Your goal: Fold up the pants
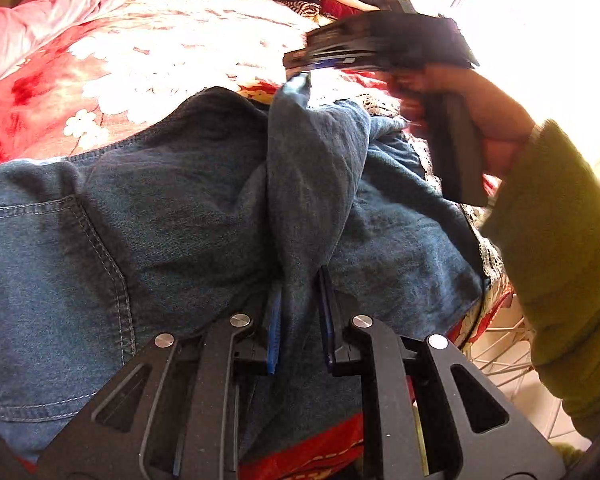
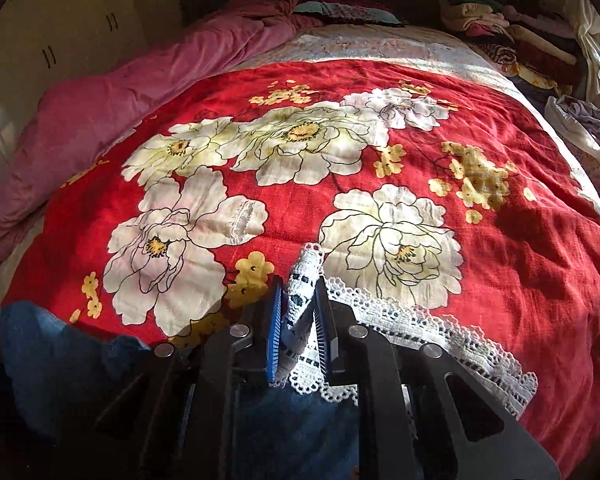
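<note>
Tongs on both hands are clamped. The left tongs (image 1: 298, 316) pinch a raised ridge of the jeans (image 1: 140, 208), which lie spread across the near end of the bed (image 2: 420, 152). The right tongs (image 2: 298, 316) grip the white lace trim (image 2: 440, 332) of the bedspread, with a sliver of denim possibly caught beneath it; this cannot be confirmed.

Risk, largest first: a lift from here likely drags the bedspread along with the jeans, because lace sits between the pads. The fold would then pull crooked. The left pinch holds only a narrow ridge, so the denim may slip out under load.

View differences: the left wrist view shows the jeans' pocket stitching and the person's green sleeve (image 1: 560, 216). The right wrist view alone shows the lace in the grip and the clothes pile (image 2: 512, 44) at the far corner.
</note>
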